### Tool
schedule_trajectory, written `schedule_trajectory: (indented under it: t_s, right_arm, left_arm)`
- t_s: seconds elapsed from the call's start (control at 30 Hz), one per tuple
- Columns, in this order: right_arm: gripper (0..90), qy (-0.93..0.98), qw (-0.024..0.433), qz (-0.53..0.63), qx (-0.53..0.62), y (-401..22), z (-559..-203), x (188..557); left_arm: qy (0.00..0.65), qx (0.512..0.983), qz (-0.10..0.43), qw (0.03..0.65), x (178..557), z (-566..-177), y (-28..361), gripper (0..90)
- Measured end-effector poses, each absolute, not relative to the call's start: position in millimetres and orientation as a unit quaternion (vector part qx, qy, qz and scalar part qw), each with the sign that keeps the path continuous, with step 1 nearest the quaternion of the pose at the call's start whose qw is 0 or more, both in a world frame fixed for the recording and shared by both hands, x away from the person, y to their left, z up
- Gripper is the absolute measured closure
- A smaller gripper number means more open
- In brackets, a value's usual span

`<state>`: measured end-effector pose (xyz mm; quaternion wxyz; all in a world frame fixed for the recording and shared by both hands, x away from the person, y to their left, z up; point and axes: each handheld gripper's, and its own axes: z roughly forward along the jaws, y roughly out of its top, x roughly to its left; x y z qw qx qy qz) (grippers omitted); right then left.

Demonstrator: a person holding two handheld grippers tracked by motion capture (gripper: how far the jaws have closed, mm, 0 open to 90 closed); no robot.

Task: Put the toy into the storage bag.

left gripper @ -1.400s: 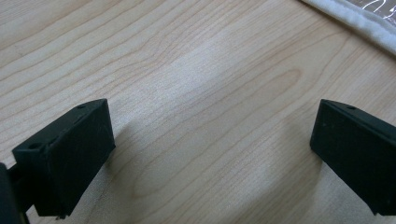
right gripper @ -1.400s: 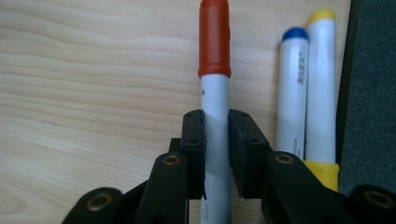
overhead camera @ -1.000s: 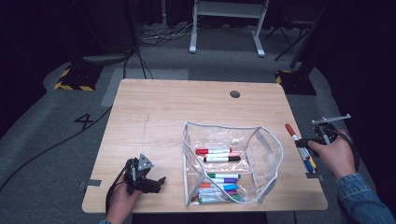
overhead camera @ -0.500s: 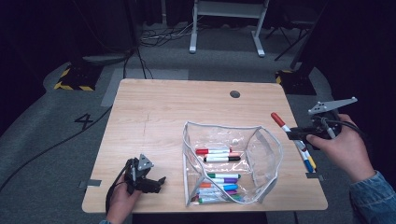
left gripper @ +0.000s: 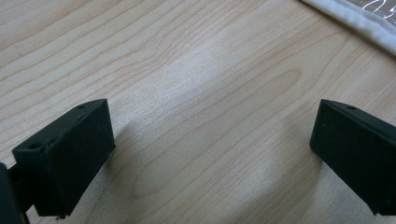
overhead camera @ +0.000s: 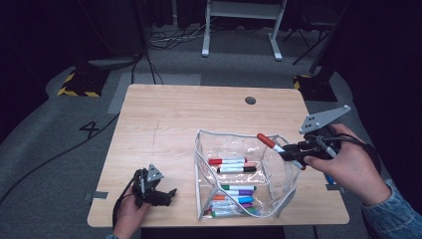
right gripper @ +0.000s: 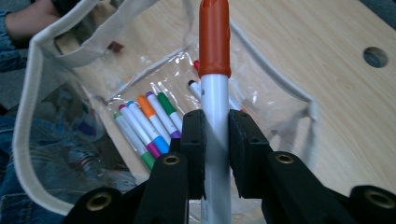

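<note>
Here the only writing that could be read was a large "4" [overhead camera: 92, 129] marked on the grey floor to the left of the wooden table [overhead camera: 189, 114]; the markers bore no lettering clear enough to make out. The right gripper [overhead camera: 291, 151] was clamped on a red-capped marker [overhead camera: 272, 144], its pads pressing the white barrel on both sides in the right gripper view [right gripper: 215, 116]. The marker's long axis ran along the jaws, the cap leading: in the high view it pointed left and slightly away from the person, raised above the right rim of the clear pouch [overhead camera: 209, 149]. The pouch stood open on the table's near right part, with other markers [overhead camera: 234, 191] lying flat inside it, most of them roughly crosswise to the held one. The left gripper [overhead camera: 166, 195] rested near the table's front left edge, its jaws wide apart over bare wood [left gripper: 210, 116], nothing between them, and the pouch's white hem [left gripper: 359, 23] just beyond.
</note>
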<state>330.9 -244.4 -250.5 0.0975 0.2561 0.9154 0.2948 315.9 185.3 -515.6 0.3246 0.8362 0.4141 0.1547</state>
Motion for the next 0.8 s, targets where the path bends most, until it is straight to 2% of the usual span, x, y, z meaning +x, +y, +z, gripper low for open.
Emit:
schedule_trajectory:
  t_s: [0.37,0.8]
  right_arm:
    - [76.9,0.944,0.058,0.260,0.197,-208,-258,321]
    - [76.8,0.968,0.012,0.205,0.142,-171,-288,321]
  left_arm:
    - [0.414,0.836,0.155,0.325,316,-516,185,0.0]
    - [0.414,0.836,0.155,0.325,316,-516,185,0.0]
